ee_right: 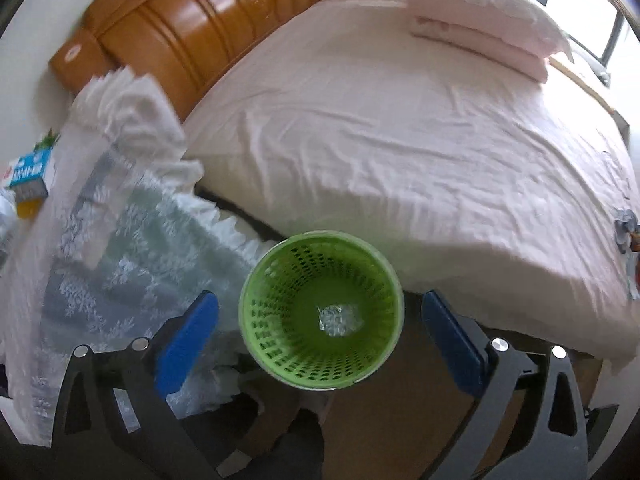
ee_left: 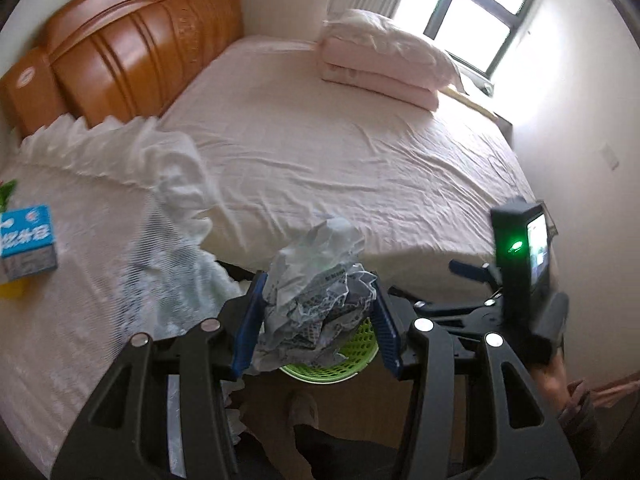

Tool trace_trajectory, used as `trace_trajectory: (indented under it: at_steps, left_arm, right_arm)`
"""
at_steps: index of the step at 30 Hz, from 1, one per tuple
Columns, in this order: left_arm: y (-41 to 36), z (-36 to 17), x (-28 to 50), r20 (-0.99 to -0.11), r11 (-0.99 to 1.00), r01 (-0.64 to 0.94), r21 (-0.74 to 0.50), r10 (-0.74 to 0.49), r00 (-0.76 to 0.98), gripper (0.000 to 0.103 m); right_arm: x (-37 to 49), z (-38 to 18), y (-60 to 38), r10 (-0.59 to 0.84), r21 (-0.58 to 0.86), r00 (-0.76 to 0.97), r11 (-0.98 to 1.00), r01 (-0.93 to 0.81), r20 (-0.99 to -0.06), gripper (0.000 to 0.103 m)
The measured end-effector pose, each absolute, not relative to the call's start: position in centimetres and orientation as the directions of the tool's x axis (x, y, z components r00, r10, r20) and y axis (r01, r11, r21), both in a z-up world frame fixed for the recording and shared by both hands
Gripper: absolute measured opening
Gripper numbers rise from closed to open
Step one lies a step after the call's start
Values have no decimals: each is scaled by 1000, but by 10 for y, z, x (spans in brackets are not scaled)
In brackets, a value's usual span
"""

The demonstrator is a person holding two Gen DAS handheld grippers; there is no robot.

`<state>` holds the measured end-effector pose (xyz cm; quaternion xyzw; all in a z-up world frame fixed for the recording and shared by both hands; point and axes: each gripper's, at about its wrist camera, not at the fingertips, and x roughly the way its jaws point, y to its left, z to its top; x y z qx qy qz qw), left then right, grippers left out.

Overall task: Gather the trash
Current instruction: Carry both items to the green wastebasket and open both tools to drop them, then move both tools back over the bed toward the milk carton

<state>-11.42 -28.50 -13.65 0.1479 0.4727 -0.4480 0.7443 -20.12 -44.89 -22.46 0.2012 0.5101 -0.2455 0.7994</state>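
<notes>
Pinching a crumpled wad of printed white paper (ee_left: 320, 296), the left gripper (ee_left: 320, 316) hangs above the green perforated plastic basket (ee_right: 320, 312). Light and springy, the wad wants a mid-bulk hold. The right gripper (ee_right: 320, 332), spread empty, frames the basket beside the pink-sheeted bed (ee_right: 400, 140).

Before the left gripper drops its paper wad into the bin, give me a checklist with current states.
1. Paper wad clamped in left gripper: ok.
2. Wad above green bin: ok; its rim shows just beneath in the left view.
3. Bin upright, mouth open: ok.
4. Room inside bin: ok, only a clear wrapper at the bottom.
5. Right gripper empty, jaws wide: ok.
6. Right gripper out of the drop path: cannot tell.
</notes>
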Motion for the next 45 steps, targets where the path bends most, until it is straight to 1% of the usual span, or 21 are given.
trace_trajectory:
  at_steps: [2, 7, 10, 12, 13, 14, 16, 18, 21, 30, 33, 37, 40, 45]
  left_arm:
    - [-295, -139, -118, -841, 541, 817, -198, -523, 142, 48]
    - [-326, -146, -126, -853, 502, 846, -177, -508, 123, 49]
    - [-344, -148, -133, -857, 471, 866, -166, -503, 109, 53]
    - [-354, -150, -136, -863, 463, 872, -162, -495, 103, 67]
    - [-357, -149, -137, -863, 464, 871, -162, -494, 103, 83]
    - [-359, -148, -138, -861, 468, 868, -165, -498, 105, 92]
    - [-360, -143, -140, -848, 467, 864, -188, -521, 98, 95]
    - [-361, -140, -142, -845, 463, 863, -201, -528, 86, 95]
    - [-363, -139, -144, -852, 463, 867, -185, -515, 93, 95]
    - [-331, -125, -132, -832, 515, 844, -148, -526, 176, 95]
    - [-304, -111, -120, -808, 569, 813, -121, -532, 252, 95]
    - [-251, -87, -100, -771, 661, 748, -58, -506, 387, 95]
    - [-204, -73, -86, -745, 747, 664, -5, -445, 496, 95]
    - [-134, -63, -68, -736, 844, 535, 22, -349, 581, 95]
  right_arm:
    - [-213, -214, -457, -216, 55, 364, 792, 608, -906, 101]
    - [-240, -197, -475, -225, 86, 388, 763, 641, -894, 101]
    - [-252, -190, -479, -253, 74, 388, 750, 657, -886, 101]
    - [-258, -185, -479, -268, 67, 388, 743, 666, -882, 101]
    - [-259, -184, -480, -272, 65, 386, 740, 670, -881, 101]
    - [-260, -183, -480, -275, 64, 386, 738, 672, -881, 101]
    - [-262, -181, -481, -282, 63, 387, 733, 677, -878, 101]
    - [-263, -181, -481, -286, 58, 380, 728, 683, -880, 101]
    - [-262, -182, -481, -285, 57, 374, 725, 687, -883, 101]
    - [-246, -175, -467, -281, 41, 372, 748, 663, -885, 101]
    - [-230, -160, -452, -275, 44, 403, 778, 626, -873, 101]
    - [-209, -141, -433, -264, 51, 448, 816, 576, -854, 101]
    - [-176, -114, -402, -225, 74, 529, 872, 484, -818, 101]
    - [-125, -85, -352, -129, 122, 635, 934, 336, -762, 101]
